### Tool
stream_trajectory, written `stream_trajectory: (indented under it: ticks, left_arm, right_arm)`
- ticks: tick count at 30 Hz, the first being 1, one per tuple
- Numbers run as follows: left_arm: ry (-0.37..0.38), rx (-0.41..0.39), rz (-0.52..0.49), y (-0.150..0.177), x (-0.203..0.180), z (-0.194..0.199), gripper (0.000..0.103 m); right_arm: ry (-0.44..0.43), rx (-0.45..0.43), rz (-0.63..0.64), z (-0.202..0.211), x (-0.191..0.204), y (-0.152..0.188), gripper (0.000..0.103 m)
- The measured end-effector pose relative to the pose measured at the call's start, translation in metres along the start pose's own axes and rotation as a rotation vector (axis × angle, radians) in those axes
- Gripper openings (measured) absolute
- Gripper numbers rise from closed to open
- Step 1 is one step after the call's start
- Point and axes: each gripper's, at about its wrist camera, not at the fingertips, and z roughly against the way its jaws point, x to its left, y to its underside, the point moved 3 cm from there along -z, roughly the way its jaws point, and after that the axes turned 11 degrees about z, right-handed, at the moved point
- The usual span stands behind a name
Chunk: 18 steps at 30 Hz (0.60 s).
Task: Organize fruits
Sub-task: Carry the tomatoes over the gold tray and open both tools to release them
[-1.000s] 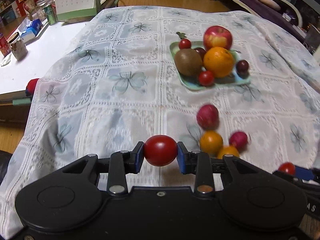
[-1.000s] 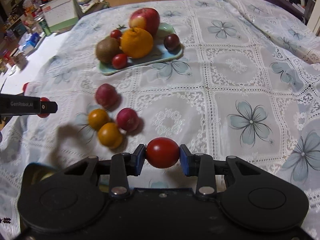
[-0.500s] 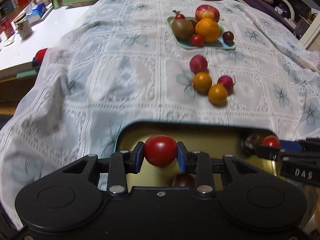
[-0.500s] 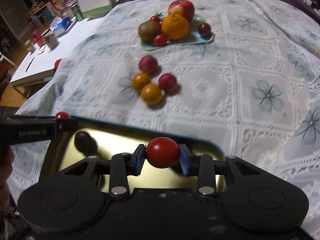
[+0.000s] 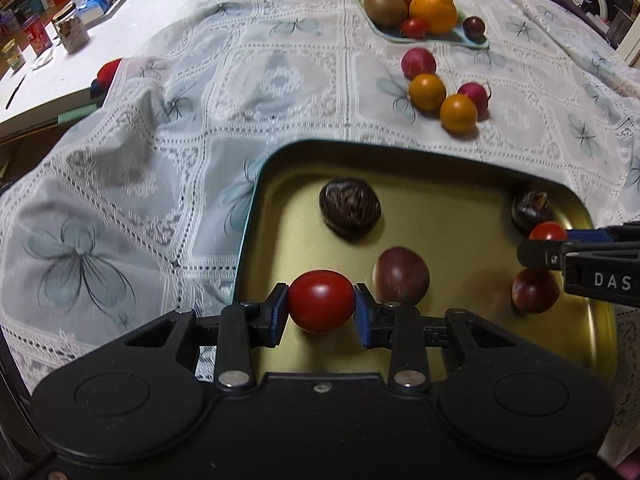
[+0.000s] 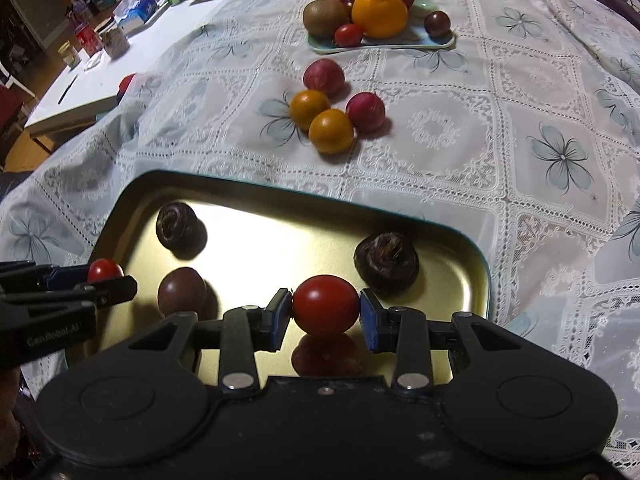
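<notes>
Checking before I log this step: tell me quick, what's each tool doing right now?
Left tool: closed on a red cherry tomato, above the gold tray.
Right tool: closed on another red cherry tomato.

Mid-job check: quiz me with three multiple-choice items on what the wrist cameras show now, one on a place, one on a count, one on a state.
1. Where is the kiwi?
A. gold tray
B. green plate
C. bare cloth

2. How many small orange fruits lie loose on the tablecloth?
A. one
B. two
C. four

3. What is the right gripper doing?
A. holding a red tomato
B. hanging open and empty
C. gripping the tray's rim

Key: 1 B, it sits on the green plate beside the big orange; 2 B, a pair lies among the reddish fruits; 3 A, its jaws clamp a red tomato above the gold tray.
</notes>
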Motion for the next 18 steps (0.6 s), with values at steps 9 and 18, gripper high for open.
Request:
stream_trajectory:
  ticks: [9,18]
  left_arm:
    - [-0.003,0.001,-0.015,0.007,-0.001,-0.001,0.043]
    - [0.012,0.007,-0.009,0.008,-0.001,0.000,0.043]
  right_arm:
    - [0.007,-0.014,0.048,0.003,0.011,0.003,0.037]
    - [0.004,-0.005,0.063,-0.002,0.015,0.005,0.037]
